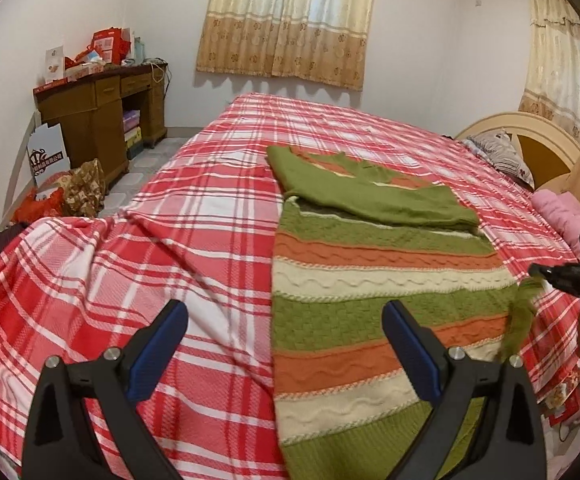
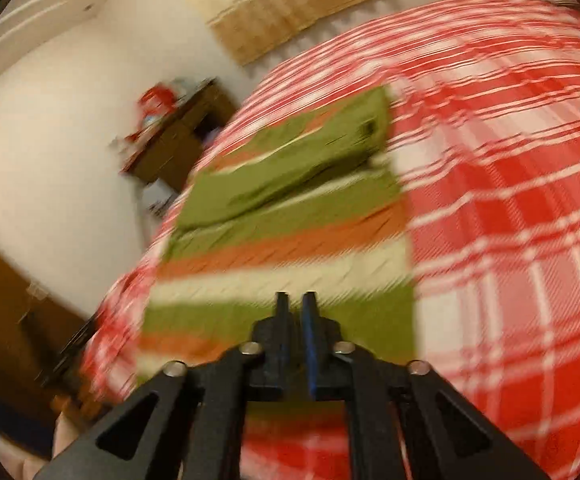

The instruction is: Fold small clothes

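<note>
A green, orange and cream striped knit sweater (image 1: 370, 280) (image 2: 282, 248) lies flat on the red plaid bed sheet (image 1: 170, 240), with one green sleeve (image 1: 370, 196) folded across its top. My left gripper (image 1: 286, 314) hovers open over the sweater's near left edge, nothing between its blue pads. At the right edge of the left wrist view, my right gripper (image 1: 536, 272) is shut on a strip of the sweater's green right edge, which it holds lifted off the bed. The right wrist view is blurred; there the right gripper (image 2: 295, 300) shows its jaws together above the sweater.
A brown desk (image 1: 98, 104) piled with red boxes stands at the left wall, with bags on the floor beside it. A headboard (image 1: 530, 136), a pillow (image 1: 502, 152) and a pink garment (image 1: 558, 208) lie at the right. The plaid sheet (image 2: 510, 200) stretches wide around the sweater.
</note>
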{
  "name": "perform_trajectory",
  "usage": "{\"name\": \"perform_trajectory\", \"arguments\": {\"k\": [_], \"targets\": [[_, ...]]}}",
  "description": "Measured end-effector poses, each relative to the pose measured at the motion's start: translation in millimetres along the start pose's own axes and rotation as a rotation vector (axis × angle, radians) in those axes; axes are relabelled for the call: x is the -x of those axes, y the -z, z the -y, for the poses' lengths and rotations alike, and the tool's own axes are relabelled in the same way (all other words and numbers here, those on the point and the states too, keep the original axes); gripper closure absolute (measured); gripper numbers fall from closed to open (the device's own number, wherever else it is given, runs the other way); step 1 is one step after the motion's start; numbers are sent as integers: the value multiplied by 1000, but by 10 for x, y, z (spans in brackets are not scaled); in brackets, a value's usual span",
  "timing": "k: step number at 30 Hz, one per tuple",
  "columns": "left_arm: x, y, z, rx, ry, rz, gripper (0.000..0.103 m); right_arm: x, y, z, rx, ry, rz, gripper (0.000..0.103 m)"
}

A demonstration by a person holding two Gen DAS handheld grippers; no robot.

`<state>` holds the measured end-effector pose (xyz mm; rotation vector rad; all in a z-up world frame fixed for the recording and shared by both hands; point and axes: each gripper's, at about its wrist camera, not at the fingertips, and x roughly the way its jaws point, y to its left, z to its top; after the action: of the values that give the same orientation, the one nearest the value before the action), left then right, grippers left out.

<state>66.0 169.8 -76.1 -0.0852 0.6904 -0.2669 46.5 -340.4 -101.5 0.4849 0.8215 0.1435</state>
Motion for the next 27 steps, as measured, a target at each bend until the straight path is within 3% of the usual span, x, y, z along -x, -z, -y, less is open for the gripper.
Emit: {"name": "perform_trajectory", "arguments": {"k": [3,7,10,13,18,20,23,24,26,27], "targets": [[-41,12,-94,16,-16,-22,3,-174,-34,196,-46,72,-7,103],[-95,68,-198,18,-46,-64,3,-138,88,205,-55,-14,4,103],[-133,81,-228,37,-41,-72,3,-51,139,-3,45,-36,-25,102],[-209,78,-211,62,-21,-81,3,-85,179,-192,139,-120,-104,102],[-256,93,-106,58,3,-91,3,-277,275,-477,334,-99,-195,101],[-231,96,-76,45,-2,-91,3,-385,276,-510,336,-113,-248,100],[-187,85,-100,48,-9,-83,3,-397,260,-561,336,-154,-253,100],[-184,83,-113,53,-10,-82,3,-396,258,-563,341,-157,-250,97],[-197,77,-149,71,-9,-85,3,-398,237,-579,341,-159,-238,71],[-207,78,-160,77,-8,-88,3,-386,224,-573,326,-174,-226,39]]}}
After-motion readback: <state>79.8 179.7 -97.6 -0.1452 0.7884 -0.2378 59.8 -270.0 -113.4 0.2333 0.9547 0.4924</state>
